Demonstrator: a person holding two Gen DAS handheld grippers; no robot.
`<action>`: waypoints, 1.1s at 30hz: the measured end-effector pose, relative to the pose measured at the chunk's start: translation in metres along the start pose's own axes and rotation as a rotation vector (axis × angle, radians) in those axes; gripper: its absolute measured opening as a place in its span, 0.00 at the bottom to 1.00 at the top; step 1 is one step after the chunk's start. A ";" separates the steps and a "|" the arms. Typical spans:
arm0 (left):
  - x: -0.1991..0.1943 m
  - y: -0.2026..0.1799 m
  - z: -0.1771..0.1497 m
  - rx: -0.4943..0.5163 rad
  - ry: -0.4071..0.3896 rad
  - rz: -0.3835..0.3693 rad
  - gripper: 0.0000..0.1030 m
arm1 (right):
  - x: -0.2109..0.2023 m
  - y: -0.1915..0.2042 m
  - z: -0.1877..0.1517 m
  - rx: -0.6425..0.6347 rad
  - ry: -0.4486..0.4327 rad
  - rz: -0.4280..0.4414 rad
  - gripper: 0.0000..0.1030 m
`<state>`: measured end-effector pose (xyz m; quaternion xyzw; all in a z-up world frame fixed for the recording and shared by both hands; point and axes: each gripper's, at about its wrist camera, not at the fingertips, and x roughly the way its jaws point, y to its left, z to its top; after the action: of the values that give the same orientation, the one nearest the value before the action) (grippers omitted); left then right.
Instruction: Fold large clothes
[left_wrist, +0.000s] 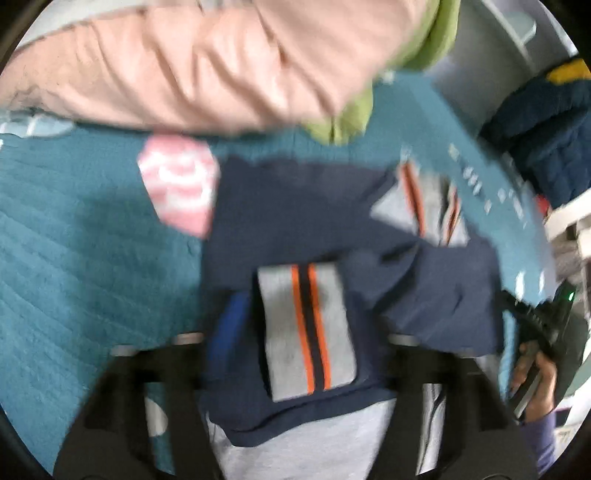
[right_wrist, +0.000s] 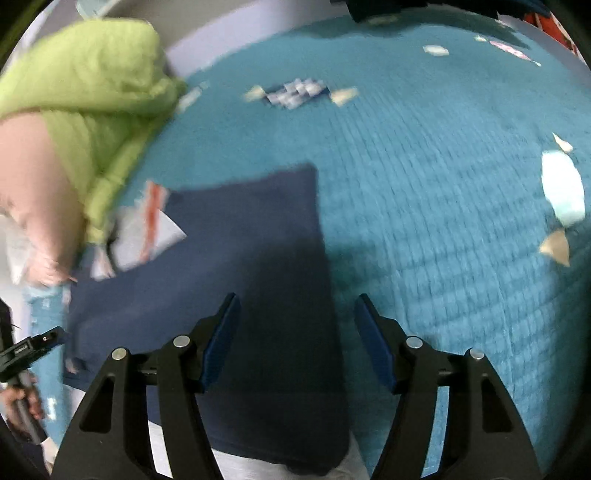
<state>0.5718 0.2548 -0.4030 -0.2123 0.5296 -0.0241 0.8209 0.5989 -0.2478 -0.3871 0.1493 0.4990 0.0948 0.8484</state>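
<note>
A navy garment (left_wrist: 314, 229) with grey cuffs striped in orange (left_wrist: 306, 328) lies partly folded on a teal bedspread (left_wrist: 74, 258). In the left wrist view its cloth covers the space between my left gripper's fingers (left_wrist: 295, 350), and the blue pad (left_wrist: 229, 325) shows at its left edge; the frame is blurred. In the right wrist view my right gripper (right_wrist: 295, 332) is open above the navy garment (right_wrist: 240, 277), with the garment's right edge between the blue pads (right_wrist: 373, 339). A grey striped cuff (right_wrist: 147, 229) lies at the garment's far left.
A pink garment (left_wrist: 184, 62) and a green one (left_wrist: 436, 37) are piled beyond the navy one; the green one also shows in the right wrist view (right_wrist: 85, 99). A dark blue quilted item (left_wrist: 546, 140) sits at right. The bedspread (right_wrist: 443, 203) stretches to the right with printed patches.
</note>
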 end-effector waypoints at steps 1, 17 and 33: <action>-0.006 0.002 0.005 -0.007 -0.018 -0.023 0.67 | -0.003 0.001 0.004 -0.004 -0.013 0.000 0.62; 0.054 0.025 0.066 0.004 0.062 0.039 0.79 | 0.041 -0.018 0.046 0.016 0.077 -0.029 0.64; 0.070 -0.005 0.067 0.161 0.066 0.086 0.71 | 0.073 0.016 0.052 -0.090 0.141 0.012 0.66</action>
<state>0.6621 0.2535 -0.4375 -0.1215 0.5615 -0.0383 0.8176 0.6799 -0.2182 -0.4177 0.1068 0.5520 0.1327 0.8163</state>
